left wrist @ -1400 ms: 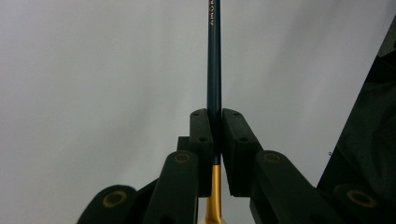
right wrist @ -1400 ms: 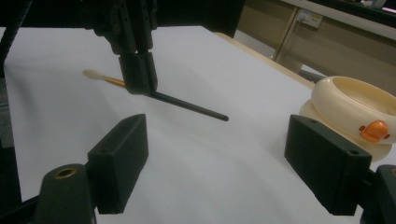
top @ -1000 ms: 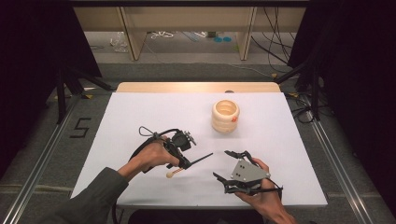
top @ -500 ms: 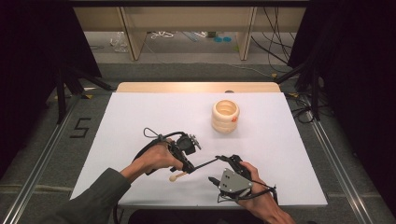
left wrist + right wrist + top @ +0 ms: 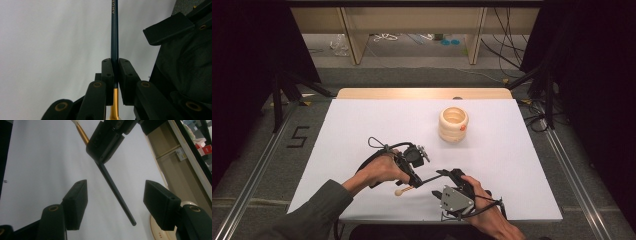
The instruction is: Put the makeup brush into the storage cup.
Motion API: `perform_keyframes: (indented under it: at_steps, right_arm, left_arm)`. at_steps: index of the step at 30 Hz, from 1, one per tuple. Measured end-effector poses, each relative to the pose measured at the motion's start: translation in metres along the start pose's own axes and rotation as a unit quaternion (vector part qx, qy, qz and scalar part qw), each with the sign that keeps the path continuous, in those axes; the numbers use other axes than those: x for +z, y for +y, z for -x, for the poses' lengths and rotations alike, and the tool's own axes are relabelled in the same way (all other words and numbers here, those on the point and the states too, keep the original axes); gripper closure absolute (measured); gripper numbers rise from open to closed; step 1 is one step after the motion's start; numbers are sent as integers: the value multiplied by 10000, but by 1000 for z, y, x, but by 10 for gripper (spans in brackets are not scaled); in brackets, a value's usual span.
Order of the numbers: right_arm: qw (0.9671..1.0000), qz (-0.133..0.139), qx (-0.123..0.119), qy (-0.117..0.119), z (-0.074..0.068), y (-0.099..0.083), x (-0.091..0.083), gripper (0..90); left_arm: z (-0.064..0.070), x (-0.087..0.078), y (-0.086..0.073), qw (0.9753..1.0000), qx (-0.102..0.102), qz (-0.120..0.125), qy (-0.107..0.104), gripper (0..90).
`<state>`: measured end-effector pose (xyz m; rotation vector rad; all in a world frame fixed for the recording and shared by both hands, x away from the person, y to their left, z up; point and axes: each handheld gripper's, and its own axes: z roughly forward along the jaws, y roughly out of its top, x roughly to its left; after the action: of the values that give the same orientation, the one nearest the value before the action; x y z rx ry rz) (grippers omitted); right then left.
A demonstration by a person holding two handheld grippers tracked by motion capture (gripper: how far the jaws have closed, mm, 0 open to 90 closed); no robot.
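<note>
Left gripper (image 5: pixel 428 176) is clamped on a slim dark brush (image 5: pixel 114 37), jaws pinching the handle just above its gold ferrule (pale tip pokes out near the left hand (image 5: pixel 379 170) in the high view). The handle runs toward the right gripper (image 5: pixel 115 195), whose jaws stand wide apart, one on each side of the handle's free end, not touching it. Both work low over the white table (image 5: pixel 362 125), near its front edge. A cream ringed holder (image 5: pixel 453 124) stands well apart, farther back.
</note>
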<state>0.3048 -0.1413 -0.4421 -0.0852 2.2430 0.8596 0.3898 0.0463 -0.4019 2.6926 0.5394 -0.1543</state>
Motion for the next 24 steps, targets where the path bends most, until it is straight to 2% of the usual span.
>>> perform_keyframes:
  at_steps: [1,3,10,13,17,19,20,21,24]
  right_arm:
    - [10000,-4,20,12,-1,1,0,373]
    - [9997,-61,-230,-21,1,0,1,376]
    - [9997,-82,-223,15,0,0,2,381]
    - [9997,-72,-224,39,0,0,3,382]
    - [9995,-62,-317,72,2,0,4,382]
    - [9995,-54,-290,76,1,1,4,383]
    - [9994,-64,-323,86,1,1,4,384]
    - [9995,-55,-300,101,1,1,5,385]
    - [9994,-69,-320,117,0,2,5,394]
  left_arm:
    - [0,0,0,10000,-4,-8,-10,832]
    - [1,0,0,10000,-17,-18,-15,832]
    - [1,-1,-1,10000,-20,25,-12,831]
    - [2,-2,0,10000,43,-28,-29,831]
    - [3,-2,0,10000,29,-28,-21,831]
    - [1,-3,1,9997,181,-146,-19,831]
    - [1,-3,1,9997,161,-162,-19,831]
    - [3,-1,1,10000,38,-28,-5,831]
    - [3,-3,2,9996,199,-191,-39,831]
